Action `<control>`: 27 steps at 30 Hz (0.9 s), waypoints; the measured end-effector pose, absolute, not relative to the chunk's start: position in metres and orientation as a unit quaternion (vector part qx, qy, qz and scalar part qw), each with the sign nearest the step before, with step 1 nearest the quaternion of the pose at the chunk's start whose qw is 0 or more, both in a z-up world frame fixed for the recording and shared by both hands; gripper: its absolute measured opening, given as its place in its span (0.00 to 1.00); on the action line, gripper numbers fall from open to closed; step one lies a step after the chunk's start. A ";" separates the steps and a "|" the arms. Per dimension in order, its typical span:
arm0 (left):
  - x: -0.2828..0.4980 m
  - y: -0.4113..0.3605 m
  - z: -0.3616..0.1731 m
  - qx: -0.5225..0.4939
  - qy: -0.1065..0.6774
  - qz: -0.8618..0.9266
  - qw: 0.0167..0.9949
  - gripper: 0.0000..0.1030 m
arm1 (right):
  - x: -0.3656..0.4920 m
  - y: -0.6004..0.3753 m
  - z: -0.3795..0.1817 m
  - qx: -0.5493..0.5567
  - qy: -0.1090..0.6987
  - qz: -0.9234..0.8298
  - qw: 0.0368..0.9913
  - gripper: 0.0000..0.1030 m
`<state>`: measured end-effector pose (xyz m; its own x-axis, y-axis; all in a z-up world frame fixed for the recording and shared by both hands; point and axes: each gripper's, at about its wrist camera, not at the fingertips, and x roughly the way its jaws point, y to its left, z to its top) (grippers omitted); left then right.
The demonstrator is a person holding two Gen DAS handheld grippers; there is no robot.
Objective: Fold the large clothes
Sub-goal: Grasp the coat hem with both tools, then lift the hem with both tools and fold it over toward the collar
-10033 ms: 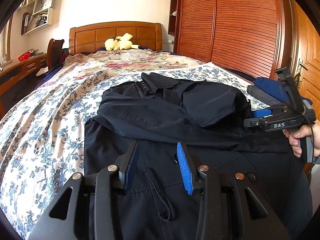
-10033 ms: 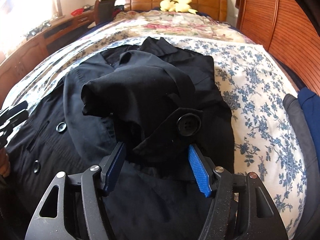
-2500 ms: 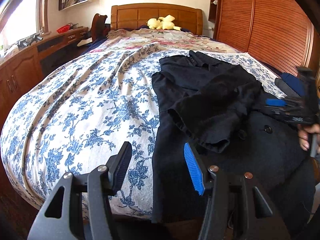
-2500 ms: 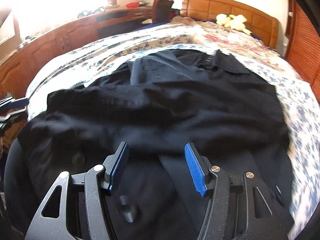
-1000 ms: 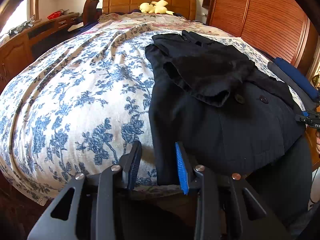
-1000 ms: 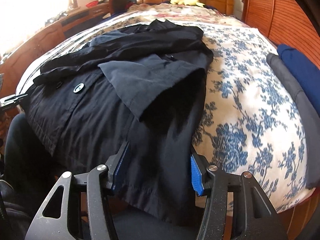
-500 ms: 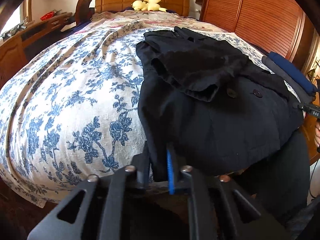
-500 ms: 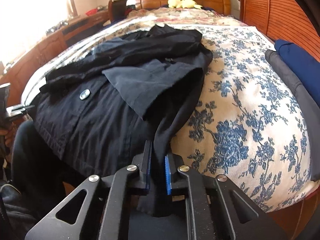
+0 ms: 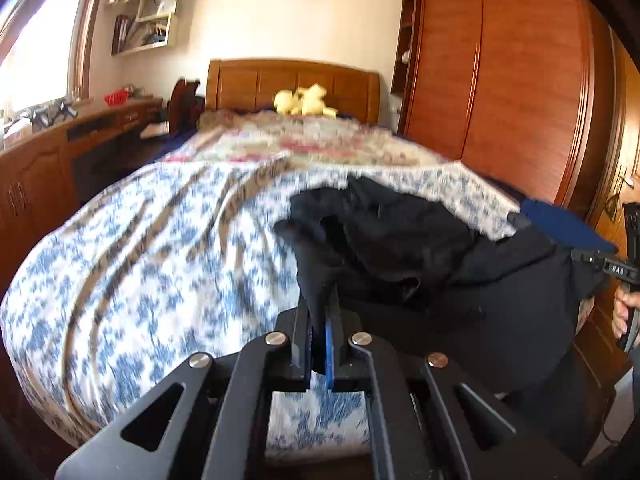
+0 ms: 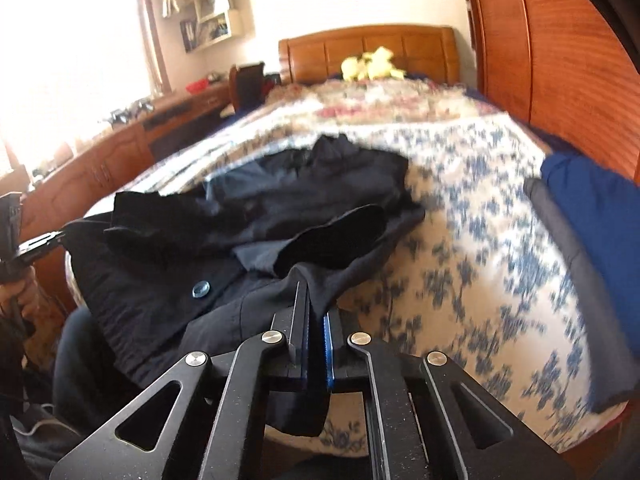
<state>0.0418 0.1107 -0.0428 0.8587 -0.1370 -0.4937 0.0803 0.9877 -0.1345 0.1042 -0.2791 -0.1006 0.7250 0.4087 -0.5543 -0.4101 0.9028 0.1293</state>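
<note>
Left wrist view shows the left gripper [image 9: 318, 336] with its jaws pinched tight on the bottom edge of the black coat [image 9: 420, 248], at the corner by the open flowery part of the bed [image 9: 140, 248]. Right wrist view shows the right gripper [image 10: 316, 340] pinched on the same bottom edge, at the other corner, on the side of the coat where a folded blue pile [image 10: 592, 208] lies. Both sets of jaws have just been closing, and cloth is caught between them. Beyond the jaws, the coat lies on the bed with its sleeves folded over its front and its collar pointing to the wooden headboard [image 9: 292, 84], where a yellow soft toy [image 9: 304, 100] sits. The bottom edge is held up off the bed, so I think the step now is folding the coat's lower half up over its top half. Next, both hands should carry the edge toward the collar together, keep it stretched and even, lay it down flat, then let go.
</note>
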 end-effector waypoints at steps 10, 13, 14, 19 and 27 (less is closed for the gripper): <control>0.010 0.126 0.026 -0.047 0.194 -0.034 0.979 0.02 | 0.070 -0.287 -0.039 -0.022 0.253 0.228 0.940 0.02; 0.000 0.125 0.040 -0.043 0.181 -0.040 0.982 0.02 | 0.057 -0.290 -0.027 -0.039 0.251 0.228 0.940 0.02; -0.003 0.124 0.043 -0.041 0.177 -0.041 0.983 0.02 | 0.054 -0.293 -0.024 -0.040 0.251 0.229 0.940 0.02; -0.020 0.121 0.061 -0.043 0.158 -0.052 0.985 0.03 | 0.038 -0.307 -0.009 -0.036 0.243 0.228 0.942 0.02; 0.022 0.120 0.046 -0.037 0.191 -0.038 0.980 0.03 | 0.047 -0.308 -0.009 -0.055 0.249 0.222 0.941 0.02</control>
